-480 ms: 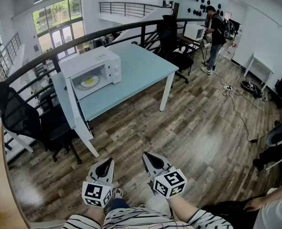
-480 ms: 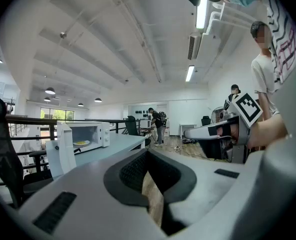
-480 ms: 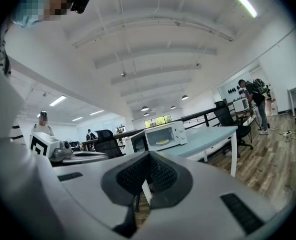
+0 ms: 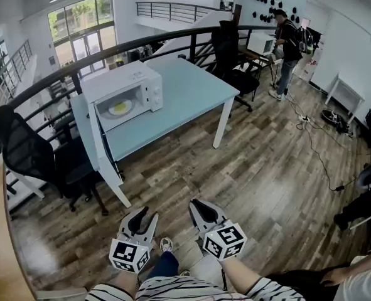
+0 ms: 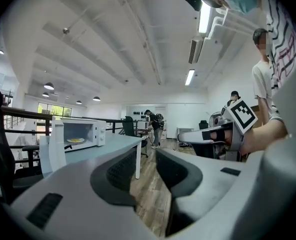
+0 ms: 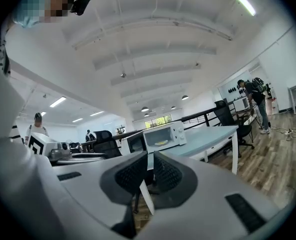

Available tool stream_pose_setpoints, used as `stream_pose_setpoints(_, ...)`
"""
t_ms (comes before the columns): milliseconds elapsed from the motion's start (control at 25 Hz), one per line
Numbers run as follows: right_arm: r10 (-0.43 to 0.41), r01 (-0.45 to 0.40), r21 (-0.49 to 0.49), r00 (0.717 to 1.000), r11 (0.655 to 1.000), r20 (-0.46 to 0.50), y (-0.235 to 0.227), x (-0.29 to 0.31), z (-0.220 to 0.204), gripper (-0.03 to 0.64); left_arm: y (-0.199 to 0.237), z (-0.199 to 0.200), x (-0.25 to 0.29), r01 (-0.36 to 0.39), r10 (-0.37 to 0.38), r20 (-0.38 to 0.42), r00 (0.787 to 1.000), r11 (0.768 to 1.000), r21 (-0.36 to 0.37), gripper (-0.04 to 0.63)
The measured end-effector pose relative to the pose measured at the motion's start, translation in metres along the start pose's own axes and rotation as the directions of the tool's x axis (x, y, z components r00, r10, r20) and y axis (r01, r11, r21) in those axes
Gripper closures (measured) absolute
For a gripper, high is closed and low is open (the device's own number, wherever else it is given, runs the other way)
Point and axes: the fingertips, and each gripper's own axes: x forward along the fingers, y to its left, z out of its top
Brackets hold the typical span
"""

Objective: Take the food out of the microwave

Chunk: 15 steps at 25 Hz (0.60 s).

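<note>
Food (image 4: 118,108) lies inside the open microwave (image 4: 125,79); left tongs (image 5: 146,166) slightly spread, right tongs (image 6: 149,171) pressed together.

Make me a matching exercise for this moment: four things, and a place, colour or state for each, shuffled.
1 plate of food
2 left hand-held gripper
3 right hand-held gripper
4 table

A jaws together, nothing between
B light blue
C inside the microwave
D jaws apart, nothing between

Pairs: 1-C, 2-D, 3-A, 4-B
</note>
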Motion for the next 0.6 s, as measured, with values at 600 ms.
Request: stream_pose_setpoints(600,-0.012,0.012,0.002,1.0,1.0,-0.028,-0.052,0.121,0.027,0.468,0.087,0.016,0.105,0.041,-0.041,-0.002,0.999,0.999,-0.019,0.43)
